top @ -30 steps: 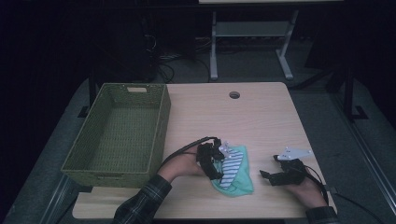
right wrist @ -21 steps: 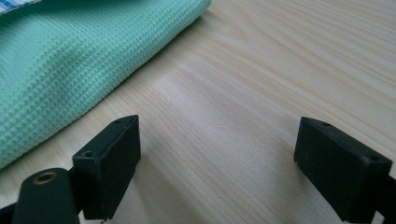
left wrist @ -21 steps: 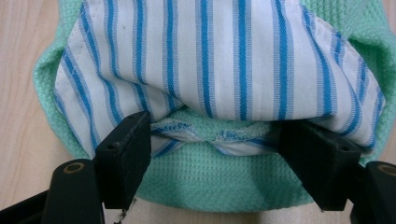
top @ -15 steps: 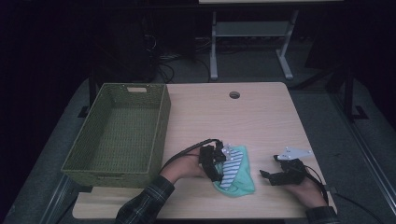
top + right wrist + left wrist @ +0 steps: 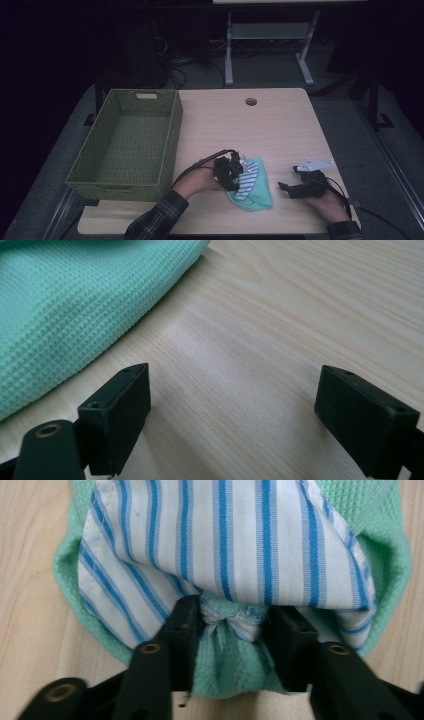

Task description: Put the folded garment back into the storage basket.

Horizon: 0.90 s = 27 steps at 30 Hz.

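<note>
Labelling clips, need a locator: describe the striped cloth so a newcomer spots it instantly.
Start at the green basket on the table's left; just right of its near corner lies a small cloth pile. The striped cloth sits on the mint cloth, pinched by the left gripper. Only it has blue and white stripes.

Left gripper low over tabletop, fingers just closing, pinching a bunched fold, right gripper resting low, fingers spread wide, empty.
</note>
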Tool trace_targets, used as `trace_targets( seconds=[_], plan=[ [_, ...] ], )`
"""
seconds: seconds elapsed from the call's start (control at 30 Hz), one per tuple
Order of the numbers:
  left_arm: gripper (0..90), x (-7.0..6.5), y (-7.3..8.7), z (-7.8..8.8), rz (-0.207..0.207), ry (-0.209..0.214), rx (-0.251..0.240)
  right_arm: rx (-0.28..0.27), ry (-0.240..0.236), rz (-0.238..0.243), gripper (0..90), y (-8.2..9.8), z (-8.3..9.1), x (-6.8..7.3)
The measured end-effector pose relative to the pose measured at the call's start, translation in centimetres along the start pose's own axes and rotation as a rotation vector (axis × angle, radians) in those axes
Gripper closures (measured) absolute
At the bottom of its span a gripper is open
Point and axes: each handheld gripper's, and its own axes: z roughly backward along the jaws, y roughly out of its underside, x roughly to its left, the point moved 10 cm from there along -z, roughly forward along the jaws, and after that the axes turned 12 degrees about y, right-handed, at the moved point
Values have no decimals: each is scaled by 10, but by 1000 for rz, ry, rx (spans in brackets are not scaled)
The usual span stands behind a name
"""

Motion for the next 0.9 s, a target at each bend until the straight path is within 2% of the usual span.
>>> trace_targets(
  seconds=[0.17, 0.27, 0.37, 0.53, 0.63, 0.77, 0.9],
  plan=[
    [731, 1, 1, 1, 10, 1, -16, 1, 0, -1, 145, 0, 0, 0],
    [764, 0, 1, 1, 19, -4, -13, 1, 0, -1, 146, 0, 0, 0],
    [775, 0, 1, 1, 32, -6, -17, 0, 0, 0, 146, 0, 0, 0],
    [775, 1, 2, 3, 47, 25, -32, 2, -1, 1, 144, 0, 0, 0],
    [775, 1, 0, 7, 54, 27, -53, 1, -2, 2, 143, 0, 0, 0],
    [775, 1, -2, 16, 78, 35, -90, 1, -1, 3, 143, 0, 0, 0],
    [775, 2, -5, 28, 87, 17, -121, 2, -1, 0, 141, 0, 0, 0]
  ],
)
